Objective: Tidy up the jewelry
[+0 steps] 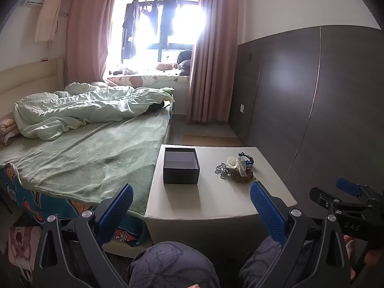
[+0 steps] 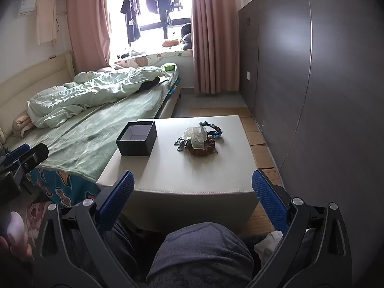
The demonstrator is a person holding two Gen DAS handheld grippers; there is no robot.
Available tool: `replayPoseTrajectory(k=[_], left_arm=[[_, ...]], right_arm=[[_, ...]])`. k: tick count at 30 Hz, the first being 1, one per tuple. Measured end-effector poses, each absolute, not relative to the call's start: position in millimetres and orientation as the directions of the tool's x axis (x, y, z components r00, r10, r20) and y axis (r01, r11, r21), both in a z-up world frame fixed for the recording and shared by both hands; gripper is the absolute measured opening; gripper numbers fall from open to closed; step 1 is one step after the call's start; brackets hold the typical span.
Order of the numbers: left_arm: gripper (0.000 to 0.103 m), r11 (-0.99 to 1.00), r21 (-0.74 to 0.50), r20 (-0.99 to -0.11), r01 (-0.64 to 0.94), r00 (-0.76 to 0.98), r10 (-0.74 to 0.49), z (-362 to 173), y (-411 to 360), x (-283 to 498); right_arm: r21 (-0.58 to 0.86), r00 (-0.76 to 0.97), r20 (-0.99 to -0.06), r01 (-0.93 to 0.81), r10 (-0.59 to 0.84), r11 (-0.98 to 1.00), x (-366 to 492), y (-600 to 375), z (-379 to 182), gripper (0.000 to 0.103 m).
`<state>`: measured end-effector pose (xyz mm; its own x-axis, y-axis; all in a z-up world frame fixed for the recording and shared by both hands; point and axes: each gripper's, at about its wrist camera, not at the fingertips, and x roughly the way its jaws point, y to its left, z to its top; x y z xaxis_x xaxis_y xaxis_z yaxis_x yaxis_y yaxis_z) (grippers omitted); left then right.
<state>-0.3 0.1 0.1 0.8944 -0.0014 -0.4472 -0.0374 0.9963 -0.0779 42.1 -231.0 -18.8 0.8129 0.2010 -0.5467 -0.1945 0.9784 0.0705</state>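
A pile of jewelry [image 1: 236, 168] lies on the right half of a small white table [image 1: 216, 199]: a white bangle, a blue braided bracelet, a silver chain and brown beads. It also shows in the right wrist view [image 2: 199, 141]. An open, empty black box [image 1: 181, 166] stands on the table's left half, also seen in the right wrist view [image 2: 136, 138]. My left gripper [image 1: 192, 206] is open and empty, held before the table's near edge. My right gripper [image 2: 193, 192] is open and empty, also short of the near edge.
A bed [image 1: 84, 153] with a green sheet and rumpled duvet runs along the table's left side. A dark wardrobe wall [image 1: 324, 108] stands to the right. My knees [image 2: 204, 252] are just below the grippers. Cardboard sheets [image 2: 259, 141] lie on the floor at right.
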Motion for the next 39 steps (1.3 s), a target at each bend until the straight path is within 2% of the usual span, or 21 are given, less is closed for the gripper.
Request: replayPoseTrajectory(k=[39], left_arm=[[0.095,0.999,-0.052,-0.432,0.005,0.901,-0.027,-5.3,-3.7,-4.9]], right_arm=[[0.067,0.822,-0.537,-0.181,0.189,0.981,36.5,-232.5,-15.7,0.098]])
